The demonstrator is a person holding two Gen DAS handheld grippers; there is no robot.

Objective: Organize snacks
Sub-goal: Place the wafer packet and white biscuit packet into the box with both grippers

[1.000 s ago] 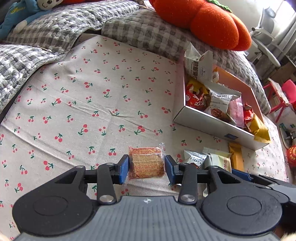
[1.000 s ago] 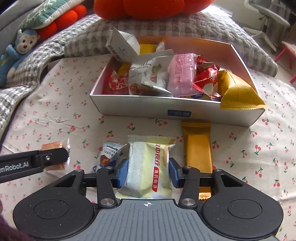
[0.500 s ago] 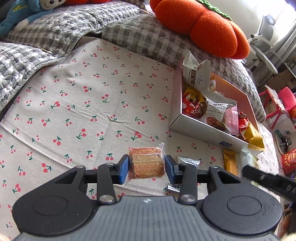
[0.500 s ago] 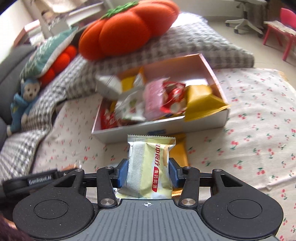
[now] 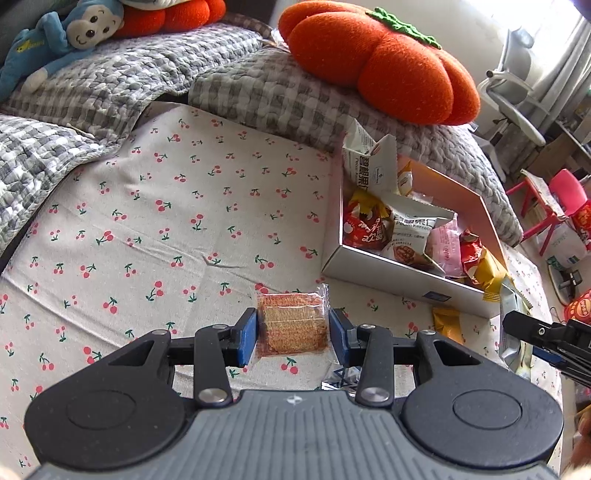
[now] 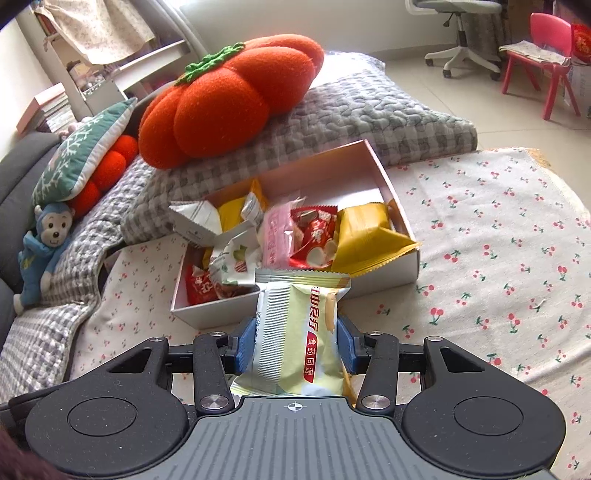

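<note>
My left gripper (image 5: 292, 334) is shut on a clear-wrapped orange wafer pack (image 5: 291, 325), held above the cherry-print cloth (image 5: 166, 229). My right gripper (image 6: 295, 345) is shut on a pale green snack packet (image 6: 297, 332), lifted in front of the white box (image 6: 406, 273). The box, which also shows in the left wrist view (image 5: 399, 275), holds several snack packets. The right gripper with its packet shows at the right edge of the left wrist view (image 5: 515, 332). A yellow packet (image 5: 445, 319) and a small white packet (image 5: 340, 380) lie on the cloth near the box.
An orange pumpkin cushion (image 6: 229, 99) sits on the grey checked quilt (image 6: 351, 118) behind the box. A blue monkey toy (image 6: 44, 243) lies at the left. A red child's chair (image 6: 543, 48) and an office chair (image 6: 465, 33) stand on the floor beyond.
Both grippers have risen with their packets. The right gripper has lifted the green packet off the cloth and moved toward the box's front.
</note>
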